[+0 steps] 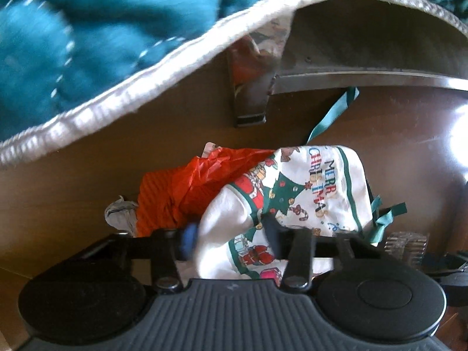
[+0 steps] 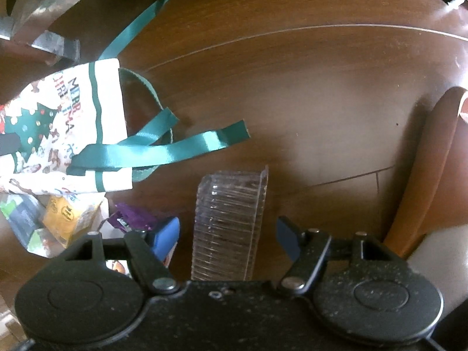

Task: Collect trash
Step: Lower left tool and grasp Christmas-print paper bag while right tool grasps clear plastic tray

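Floor (image 2: pixel 292 93): glossy brown wood-look boards, glare on it. My left gripper (image 1: pixel 231 234): matt black plastic, ribbed housing, bright metal screws. Christmas bag (image 1: pixel 307 187): white printed cloth, matt; satin teal ribbons (image 2: pixel 181 146) with a sheen. Red wrapper (image 1: pixel 201 175): thin crinkled plastic, shiny. Clear tray (image 2: pixel 228 222): ribbed transparent plastic. Teal blanket (image 1: pixel 87 44): soft stitched fabric, pale ribbed edging.
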Motion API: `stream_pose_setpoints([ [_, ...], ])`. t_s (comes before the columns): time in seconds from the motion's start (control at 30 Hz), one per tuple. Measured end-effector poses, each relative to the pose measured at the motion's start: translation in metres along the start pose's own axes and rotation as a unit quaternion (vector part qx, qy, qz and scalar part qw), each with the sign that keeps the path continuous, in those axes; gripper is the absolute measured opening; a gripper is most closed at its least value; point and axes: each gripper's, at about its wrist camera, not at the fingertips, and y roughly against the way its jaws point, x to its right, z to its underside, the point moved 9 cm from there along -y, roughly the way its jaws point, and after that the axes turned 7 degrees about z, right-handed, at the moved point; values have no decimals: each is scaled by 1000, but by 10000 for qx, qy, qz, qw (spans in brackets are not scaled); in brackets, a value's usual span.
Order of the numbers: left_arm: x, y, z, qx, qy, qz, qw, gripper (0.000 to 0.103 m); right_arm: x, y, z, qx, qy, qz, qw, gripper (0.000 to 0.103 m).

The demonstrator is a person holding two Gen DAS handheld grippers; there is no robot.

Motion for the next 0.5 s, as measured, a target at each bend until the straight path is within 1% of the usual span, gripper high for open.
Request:
stream_pose_setpoints([
  [0.13, 10, 2, 2, 32, -183, -78, 9998, 30, -6, 1, 1, 52, 93, 67, 9999, 68],
  [0.17, 12, 3, 3, 36, -229, -124, 9997, 28, -7, 1, 1, 57, 115, 76, 9999, 60],
  [0.2, 15, 4, 4, 45, -270, -138, 9995, 27, -9, 0, 2, 45, 144, 102, 9998, 39],
  [0.23, 17, 6, 5, 59, -324, -152, 9993, 25, -10, 0, 3, 5, 178, 171, 9997, 35],
  [0.27, 19, 8, 6, 78, -392, -189, 9990, 24, -10, -1, 4, -66, 165, 246, 9995, 26],
  [0.3, 22, 9, 7, 92, -445, -221, 9987, 23, -10, 0, 5, -91, 166, 244, 9995, 4],
  [0.33, 25, 12, 8, 103, -501, -246, 9984, 22, -10, 0, 7, -141, 188, 250, 9994, 2],
  [0.4, 32, 16, 10, 100, -629, -263, 9976, 21, -9, 1, 9, -199, 229, 463, 9985, 1],
  [0.47, 38, 22, 12, 115, -726, -282, 9969, 20, -11, 9, 12, -143, 254, 409, 9987, 1],
  [0.5, 42, 27, 13, 134, -764, -284, 9966, 19, -11, 15, 12, -93, 274, 463, 9985, 1],
])
